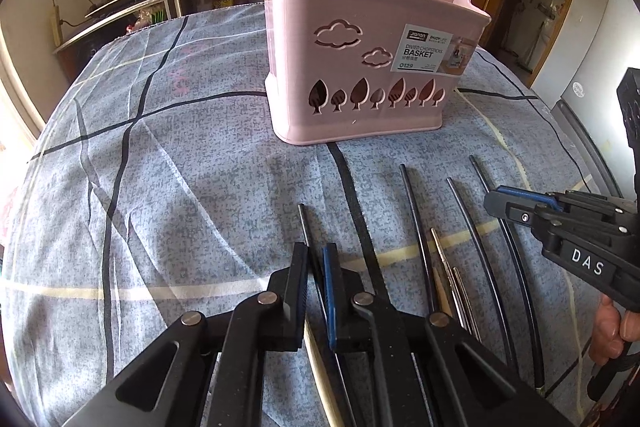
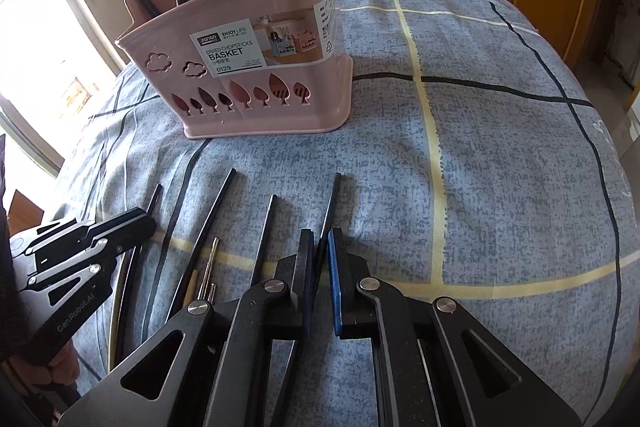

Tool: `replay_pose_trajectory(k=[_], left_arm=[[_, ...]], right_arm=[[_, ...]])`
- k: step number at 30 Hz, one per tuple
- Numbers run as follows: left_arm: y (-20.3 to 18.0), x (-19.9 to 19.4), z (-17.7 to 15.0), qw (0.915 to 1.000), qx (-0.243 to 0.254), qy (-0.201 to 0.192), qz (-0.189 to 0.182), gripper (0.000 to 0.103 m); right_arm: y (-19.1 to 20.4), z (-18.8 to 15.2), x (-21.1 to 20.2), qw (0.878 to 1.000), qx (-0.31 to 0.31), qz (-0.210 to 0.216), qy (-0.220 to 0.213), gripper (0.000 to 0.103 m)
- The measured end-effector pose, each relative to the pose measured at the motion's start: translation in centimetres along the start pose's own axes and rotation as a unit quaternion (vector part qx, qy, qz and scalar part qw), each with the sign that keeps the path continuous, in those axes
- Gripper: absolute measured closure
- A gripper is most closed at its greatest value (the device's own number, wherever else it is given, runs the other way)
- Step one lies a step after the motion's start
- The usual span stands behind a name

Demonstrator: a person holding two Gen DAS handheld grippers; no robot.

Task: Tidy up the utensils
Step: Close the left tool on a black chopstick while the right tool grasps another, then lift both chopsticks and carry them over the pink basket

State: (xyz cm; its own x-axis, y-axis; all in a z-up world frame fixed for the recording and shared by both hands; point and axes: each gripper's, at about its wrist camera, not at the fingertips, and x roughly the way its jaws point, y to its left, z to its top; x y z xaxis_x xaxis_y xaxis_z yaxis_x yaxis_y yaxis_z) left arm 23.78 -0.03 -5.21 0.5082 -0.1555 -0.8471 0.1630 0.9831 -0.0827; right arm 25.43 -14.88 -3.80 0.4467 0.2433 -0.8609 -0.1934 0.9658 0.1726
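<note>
Now both grippers close on chopsticks lying on the bench: left gripper jaws pinch one black chopstick, right gripper jaws another. Thin sticks may slip or swing, missing the pink basket behind.

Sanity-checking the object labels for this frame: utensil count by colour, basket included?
Black chopsticks: 6 (2 in the pink basket, 4 on the cloth)
Silver-tipped sticks: 2
Wood-coloured sticks: 2, both partly hidden
Total: 10
</note>
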Motion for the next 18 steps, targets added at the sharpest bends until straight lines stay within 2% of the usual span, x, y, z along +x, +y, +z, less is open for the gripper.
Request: replay_pose_trajectory(k=[3, 6, 18], left_arm=[[0.6, -0.2, 0.4, 0.9996, -0.02, 0.006, -0.021, 0.097], [0.7, -1.3, 0.6, 0.9992, -0.024, -0.006, -0.03, 0.097], [0.8, -10.3, 4.5, 0.9925, -0.021, -0.102, -0.064, 0.099]], right_arm=[[-0.2, -0.1, -0.3, 1.0, 0.006, 0.009, -0.001, 0.097], [-0.4, -0.3, -1.5, 1.0, 0.008, 0.016, -0.015, 0.097], [-0.5, 1.8, -9.2, 0.993, 0.012, 0.045, -0.111, 0.098]])
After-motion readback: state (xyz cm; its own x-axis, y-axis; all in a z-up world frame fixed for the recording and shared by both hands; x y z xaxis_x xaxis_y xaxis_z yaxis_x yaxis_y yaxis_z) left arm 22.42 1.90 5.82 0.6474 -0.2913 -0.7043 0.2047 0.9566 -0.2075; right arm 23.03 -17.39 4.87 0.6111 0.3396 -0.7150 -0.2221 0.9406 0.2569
